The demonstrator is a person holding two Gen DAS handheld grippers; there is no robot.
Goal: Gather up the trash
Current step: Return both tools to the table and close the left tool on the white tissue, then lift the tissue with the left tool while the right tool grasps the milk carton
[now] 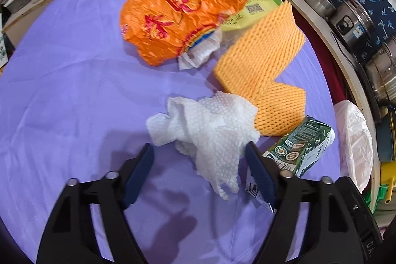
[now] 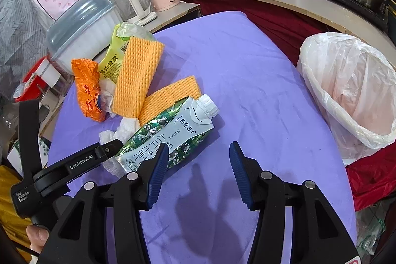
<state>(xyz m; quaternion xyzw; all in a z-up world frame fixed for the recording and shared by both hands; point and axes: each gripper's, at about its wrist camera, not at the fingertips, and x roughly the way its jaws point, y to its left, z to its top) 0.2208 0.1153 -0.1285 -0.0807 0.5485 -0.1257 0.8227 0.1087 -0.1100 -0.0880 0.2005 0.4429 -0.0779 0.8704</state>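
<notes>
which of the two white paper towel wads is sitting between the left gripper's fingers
The larger crumpled paper towel, lying between the open left gripper; the smaller wad sits tucked against the orange bag.

Both wrist views look steeply down, close, sharing the milk carton (image 2: 170, 132).

milk carton (image 2: 170, 132) lies between foam net (image 2: 138, 76) and bin (image 2: 346, 90).
</notes>
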